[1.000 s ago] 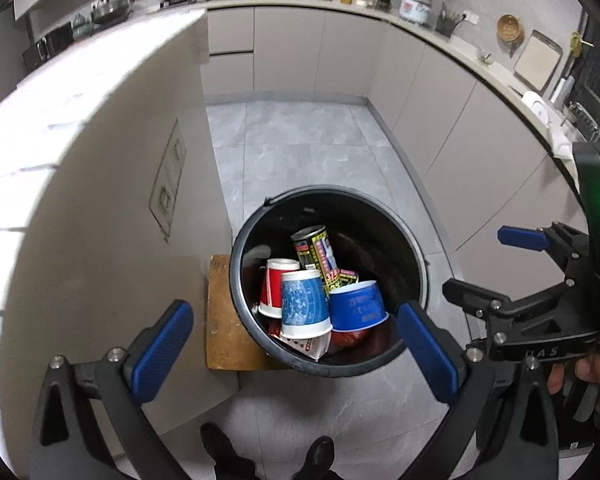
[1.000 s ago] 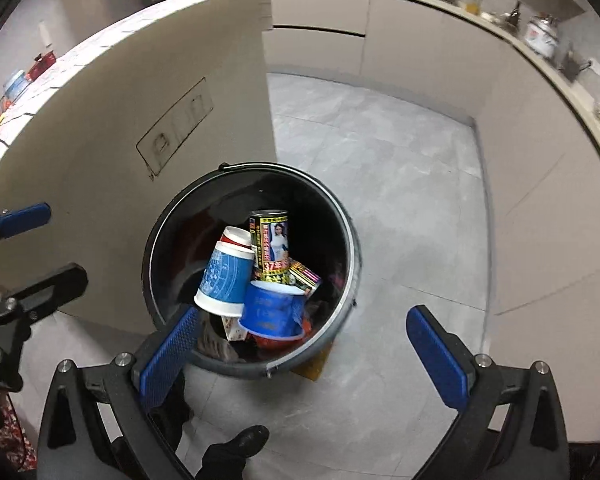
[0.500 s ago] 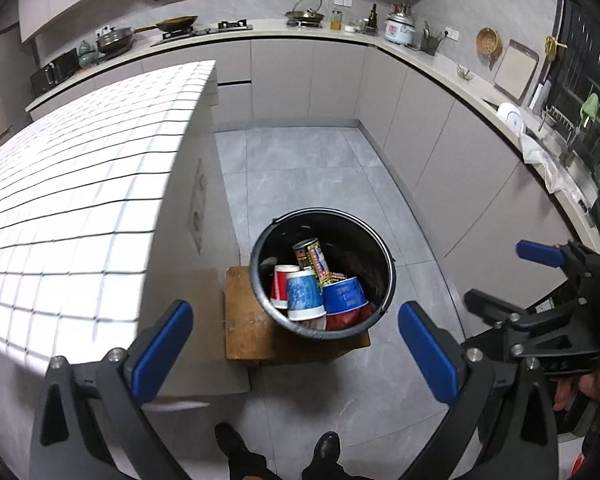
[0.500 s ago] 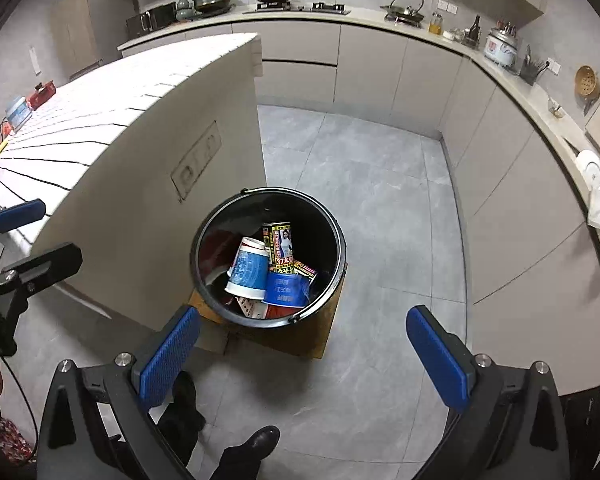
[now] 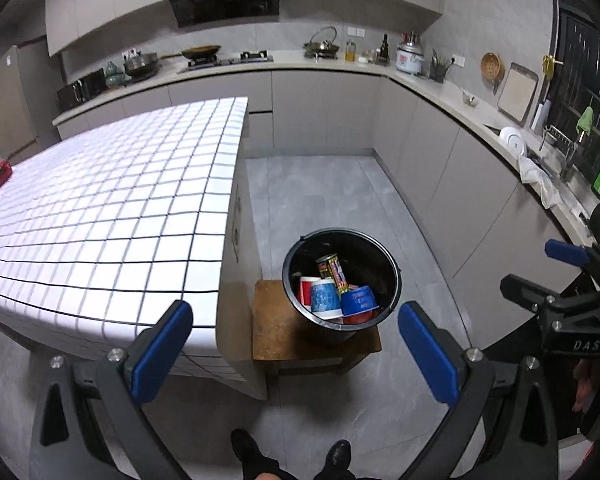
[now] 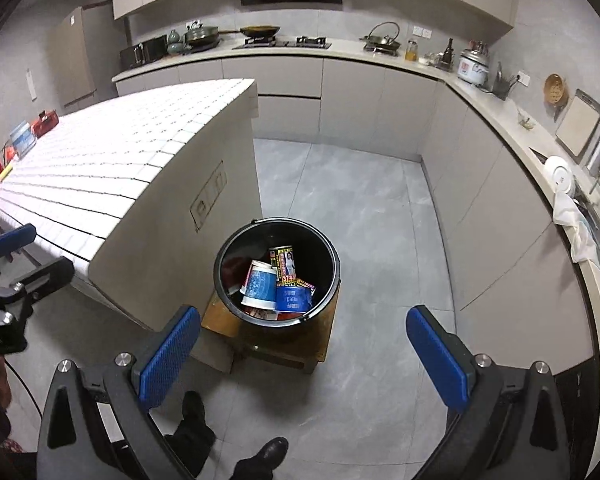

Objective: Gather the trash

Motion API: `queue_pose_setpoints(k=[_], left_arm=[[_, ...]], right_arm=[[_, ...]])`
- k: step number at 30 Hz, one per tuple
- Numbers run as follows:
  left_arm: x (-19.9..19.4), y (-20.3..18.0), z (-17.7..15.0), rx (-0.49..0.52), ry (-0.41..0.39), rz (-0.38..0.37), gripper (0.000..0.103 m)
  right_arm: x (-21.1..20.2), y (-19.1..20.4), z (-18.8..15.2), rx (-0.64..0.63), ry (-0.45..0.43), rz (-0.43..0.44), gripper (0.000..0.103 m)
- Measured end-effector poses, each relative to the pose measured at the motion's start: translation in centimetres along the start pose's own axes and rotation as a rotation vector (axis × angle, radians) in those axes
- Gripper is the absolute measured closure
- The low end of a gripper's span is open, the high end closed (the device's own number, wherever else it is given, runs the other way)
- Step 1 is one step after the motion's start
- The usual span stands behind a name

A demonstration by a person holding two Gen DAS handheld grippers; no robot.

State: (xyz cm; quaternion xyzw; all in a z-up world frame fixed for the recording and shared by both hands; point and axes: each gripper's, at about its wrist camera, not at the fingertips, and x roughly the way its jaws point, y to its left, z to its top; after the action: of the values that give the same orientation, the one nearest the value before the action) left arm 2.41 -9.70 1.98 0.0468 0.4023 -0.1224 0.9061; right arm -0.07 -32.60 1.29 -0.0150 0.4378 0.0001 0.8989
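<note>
Both grippers pulled back up, left gripper (image 5: 296,354) & right gripper (image 6: 302,356) spread wide, empty, trash bucket (image 5: 388,256) w/ cups below, between fingers.

Each gripper is a matte black frame of two triangular arms with cut-out slots, tipped with ribbed blue pads (image 5: 162,350) and fastened by round silver screws (image 5: 115,354). In the left view the right gripper (image 5: 540,270) shows at 3 o'clock, its black body stamped "DAS" in pale letters, with a black ball on top. The person wears black shoes (image 5: 336,456) and dark trousers at 6 o'clock, and a thin black cable (image 6: 22,386) hangs by the left gripper (image 6: 30,254) at 8 o'clock in the right view.
</note>
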Motion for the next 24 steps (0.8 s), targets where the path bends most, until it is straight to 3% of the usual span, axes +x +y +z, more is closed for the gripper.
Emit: queue_pose_setpoints(k=[8, 24], left_arm=[[-1.0, 0.2, 0.1, -0.02, -0.068, -0.002, 0.0], [-1.1, -0.2, 0.2, -0.02, -0.077, 0.013, 0.0]], right_arm=[[-2.5, 1.1, -0.4, 0.007, -0.074, -0.026, 0.0], [-1.9, 0.8, 0.5, -0.007, -0.079, -0.005, 0.0]])
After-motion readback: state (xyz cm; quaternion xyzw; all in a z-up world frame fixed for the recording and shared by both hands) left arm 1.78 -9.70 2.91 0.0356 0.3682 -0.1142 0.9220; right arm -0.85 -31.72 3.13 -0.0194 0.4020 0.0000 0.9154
